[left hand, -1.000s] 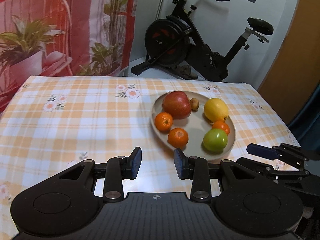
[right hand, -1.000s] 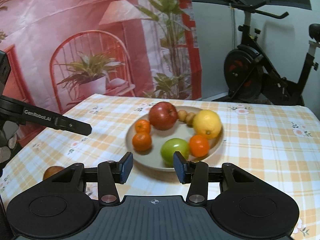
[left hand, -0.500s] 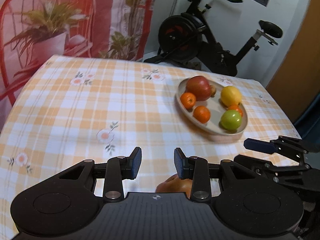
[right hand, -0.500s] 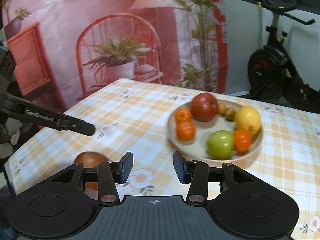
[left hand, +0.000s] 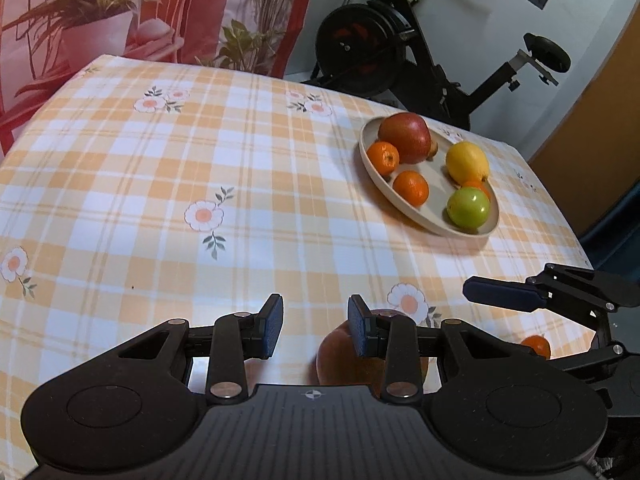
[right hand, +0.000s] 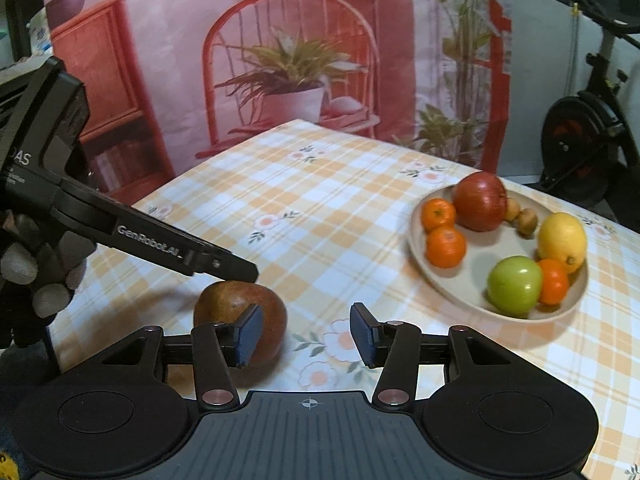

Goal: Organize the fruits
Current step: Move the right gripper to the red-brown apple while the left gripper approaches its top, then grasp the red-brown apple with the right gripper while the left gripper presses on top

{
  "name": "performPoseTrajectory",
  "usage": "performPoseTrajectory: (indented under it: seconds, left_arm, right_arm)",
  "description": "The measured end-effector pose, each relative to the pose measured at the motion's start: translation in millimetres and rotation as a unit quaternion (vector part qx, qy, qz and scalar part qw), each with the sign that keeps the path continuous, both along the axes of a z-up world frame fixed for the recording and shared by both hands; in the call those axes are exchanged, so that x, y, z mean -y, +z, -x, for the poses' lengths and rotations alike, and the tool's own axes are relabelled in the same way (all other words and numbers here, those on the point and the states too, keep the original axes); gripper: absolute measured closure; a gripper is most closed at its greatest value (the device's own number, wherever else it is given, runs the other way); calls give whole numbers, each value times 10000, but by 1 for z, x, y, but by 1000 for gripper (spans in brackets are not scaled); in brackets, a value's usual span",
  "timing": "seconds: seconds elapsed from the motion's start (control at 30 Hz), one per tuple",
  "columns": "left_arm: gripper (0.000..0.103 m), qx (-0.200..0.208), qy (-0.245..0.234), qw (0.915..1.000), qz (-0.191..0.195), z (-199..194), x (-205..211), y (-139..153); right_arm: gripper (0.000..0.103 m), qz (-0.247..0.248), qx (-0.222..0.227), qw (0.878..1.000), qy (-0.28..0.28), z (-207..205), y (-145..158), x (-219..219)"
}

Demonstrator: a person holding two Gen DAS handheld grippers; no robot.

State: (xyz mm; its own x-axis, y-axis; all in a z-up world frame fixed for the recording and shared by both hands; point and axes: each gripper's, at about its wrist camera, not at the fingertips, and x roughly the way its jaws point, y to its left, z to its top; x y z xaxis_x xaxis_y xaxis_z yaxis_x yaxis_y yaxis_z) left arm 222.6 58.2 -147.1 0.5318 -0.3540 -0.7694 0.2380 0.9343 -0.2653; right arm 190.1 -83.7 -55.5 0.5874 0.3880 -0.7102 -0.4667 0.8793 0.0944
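Red-brown loose apple (right hand: pixel 240 312): firm, smooth, weighty; grip its widest middle. My right gripper (right hand: pixel 306 334), jaws just widened, and left gripper (left hand: pixel 316 330) both empty.

One beige plate (right hand: pixel 436 276) on a checked tablecloth (right hand: pixel 320 200) carries one red apple (right hand: pixel 479 201), three mandarins (right hand: pixel 445 247), one lemon (right hand: pixel 562 242), one green apple (right hand: pixel 514 286) and two small brown fruits (right hand: pixel 527 221). Off the plate lie one reddish-brown apple (right hand: pixel 224 300) and one more mandarin (left hand: pixel 537 346). Two handheld grippers (right hand: pixel 306 334) appear, with one exercise bike (left hand: pixel 400 56) behind.
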Motion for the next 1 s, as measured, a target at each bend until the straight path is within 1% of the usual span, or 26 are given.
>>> performPoseTrajectory:
  seconds: [0.2,0.53,0.63,0.9,1.0]
  left_arm:
    - [65,17,-15,10000,62,2,-2,1]
    - [65,31,-152,9997,180,7,-1,2]
    - [65,28,-209,9995,234,10,-1,3]
    - [65,-7,-458,9982,378,19,0,4]
    - [64,-34,-518,9977,433,22,-1,4]
  right_arm:
    - [56,141,-70,9995,277,3,1,-13]
    - [55,143,-272,9987,416,3,2,-14]
    - [51,135,-341,9980,519,5,2,-16]
    - [49,124,-536,9948,862,7,-3,-30]
    - [46,136,-606,9936,940,7,-6,-35]
